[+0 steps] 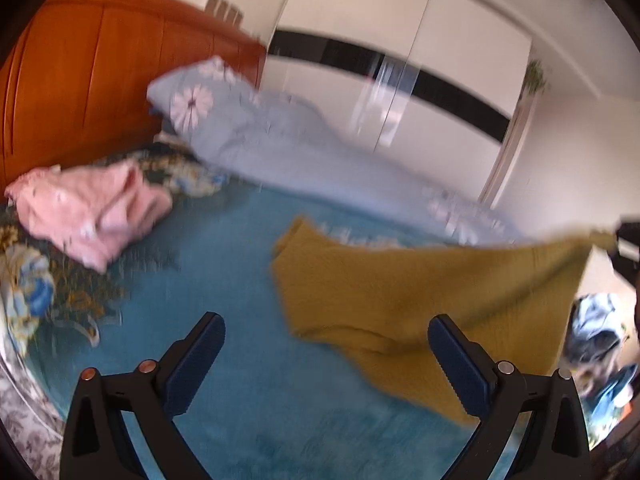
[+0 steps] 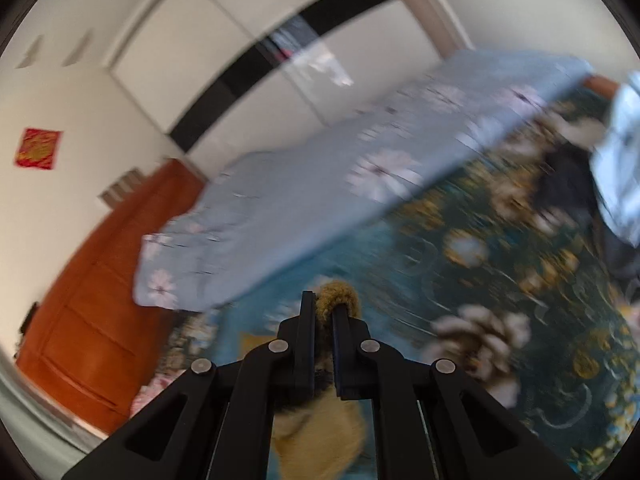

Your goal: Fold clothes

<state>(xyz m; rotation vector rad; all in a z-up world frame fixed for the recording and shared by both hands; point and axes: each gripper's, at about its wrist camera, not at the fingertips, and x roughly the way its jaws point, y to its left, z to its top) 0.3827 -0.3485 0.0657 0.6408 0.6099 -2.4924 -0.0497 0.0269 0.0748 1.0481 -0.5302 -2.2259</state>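
A mustard-yellow knitted garment [image 1: 404, 300] hangs over the teal bedspread [image 1: 240, 360], lifted by one corner at the far right of the left wrist view, where my right gripper [image 1: 626, 248] shows dark at the frame edge. My left gripper [image 1: 326, 354] is open and empty, low over the bedspread, its right finger [image 1: 460, 364] in front of the garment's lower edge. In the right wrist view my right gripper [image 2: 323, 312] is shut on a bunched edge of the yellow garment [image 2: 336, 296], the rest hanging below it [image 2: 320, 432].
A crumpled pink garment [image 1: 92, 208] lies at the left of the bed. A blue floral quilt [image 1: 260, 136] lies along the far side by an orange wooden headboard [image 1: 80, 72]. White wardrobe doors [image 1: 400, 40] stand behind. More clothes [image 1: 600, 344] lie at the right.
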